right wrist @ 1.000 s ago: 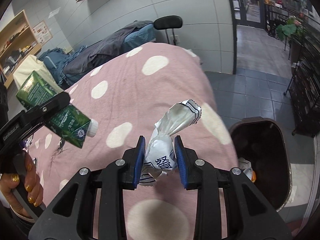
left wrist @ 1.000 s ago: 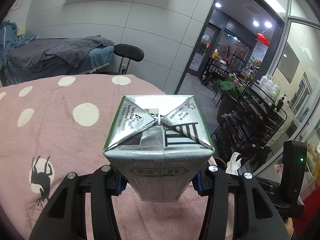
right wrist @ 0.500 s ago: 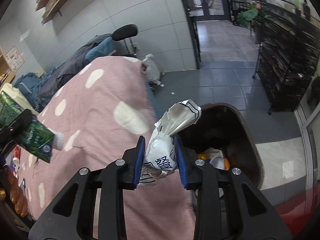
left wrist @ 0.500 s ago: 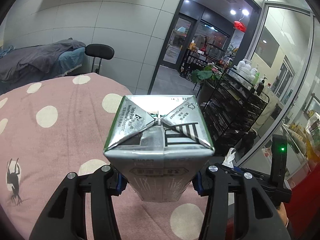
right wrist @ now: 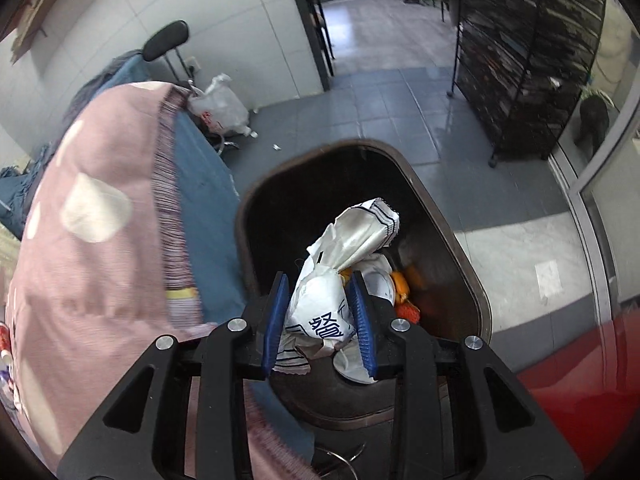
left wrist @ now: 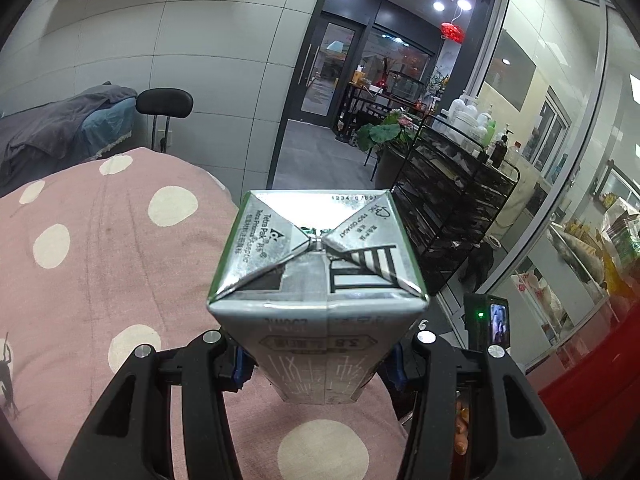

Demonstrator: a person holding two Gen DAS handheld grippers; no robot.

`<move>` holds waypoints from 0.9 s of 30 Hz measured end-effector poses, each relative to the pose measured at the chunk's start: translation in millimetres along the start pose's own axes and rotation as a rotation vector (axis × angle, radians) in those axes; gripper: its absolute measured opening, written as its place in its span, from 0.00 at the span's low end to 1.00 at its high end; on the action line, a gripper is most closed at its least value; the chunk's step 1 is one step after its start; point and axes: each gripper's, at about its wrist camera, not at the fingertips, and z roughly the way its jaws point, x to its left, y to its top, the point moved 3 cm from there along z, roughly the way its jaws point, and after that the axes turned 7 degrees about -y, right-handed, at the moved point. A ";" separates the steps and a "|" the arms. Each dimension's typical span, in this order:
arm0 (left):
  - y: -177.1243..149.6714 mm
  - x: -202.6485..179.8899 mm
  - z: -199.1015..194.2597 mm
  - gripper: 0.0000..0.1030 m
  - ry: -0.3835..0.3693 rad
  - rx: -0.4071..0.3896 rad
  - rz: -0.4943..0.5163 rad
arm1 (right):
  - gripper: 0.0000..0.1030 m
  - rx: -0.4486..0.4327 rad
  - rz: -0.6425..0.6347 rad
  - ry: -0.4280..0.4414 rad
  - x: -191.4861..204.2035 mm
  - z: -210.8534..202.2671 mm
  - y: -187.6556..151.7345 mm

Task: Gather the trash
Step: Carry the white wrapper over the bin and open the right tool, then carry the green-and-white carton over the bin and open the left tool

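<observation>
My left gripper (left wrist: 318, 364) is shut on a silver and green drink carton (left wrist: 316, 280), its foil bottom facing the camera, held above the pink dotted tablecloth (left wrist: 100, 264) near its right edge. My right gripper (right wrist: 320, 312) is shut on a crumpled white and silver wrapper (right wrist: 340, 276) and holds it over the open mouth of a dark trash bin (right wrist: 448, 240) on the floor. Orange and white scraps (right wrist: 404, 292) lie inside the bin.
The pink cloth (right wrist: 92, 240) hangs over a blue cover (right wrist: 208, 208) just left of the bin. A black wire rack (right wrist: 520, 60) stands on the tiled floor beyond. A white plastic bag (right wrist: 218, 104) and a black stool (right wrist: 166, 42) are by the wall. The right gripper's camera (left wrist: 486, 326) shows at the carton's right.
My right gripper carried the wrapper off the table, rightward and over the bin's opening. My left gripper swung right with the carton toward the table's edge.
</observation>
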 end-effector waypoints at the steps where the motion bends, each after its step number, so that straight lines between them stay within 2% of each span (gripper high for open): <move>1: -0.6 -1.5 1.7 0.48 -0.005 0.005 0.000 | 0.34 0.013 0.009 -0.002 -3.3 6.5 -0.6; 5: -2.4 -7.1 9.4 0.48 -0.021 0.023 0.003 | 0.38 0.061 0.042 -0.023 -16.2 28.6 -3.4; 7: -3.5 -9.7 12.8 0.48 -0.030 0.030 0.003 | 0.61 0.077 0.062 -0.019 -20.7 33.0 -4.7; 9: -3.4 -12.2 15.8 0.48 -0.039 0.037 0.006 | 0.70 0.062 0.078 -0.028 -24.9 31.7 -6.4; 13: -4.9 -21.1 24.8 0.48 -0.054 0.055 0.018 | 0.70 0.055 0.079 -0.027 -26.6 25.3 -11.6; 20: -6.2 -38.0 43.7 0.48 -0.093 0.086 0.043 | 0.70 -0.010 0.089 -0.028 -32.6 -5.0 -22.6; 27: -17.0 -51.5 76.8 0.48 -0.126 0.169 0.051 | 0.70 -0.060 0.121 -0.037 -45.7 -34.4 -30.8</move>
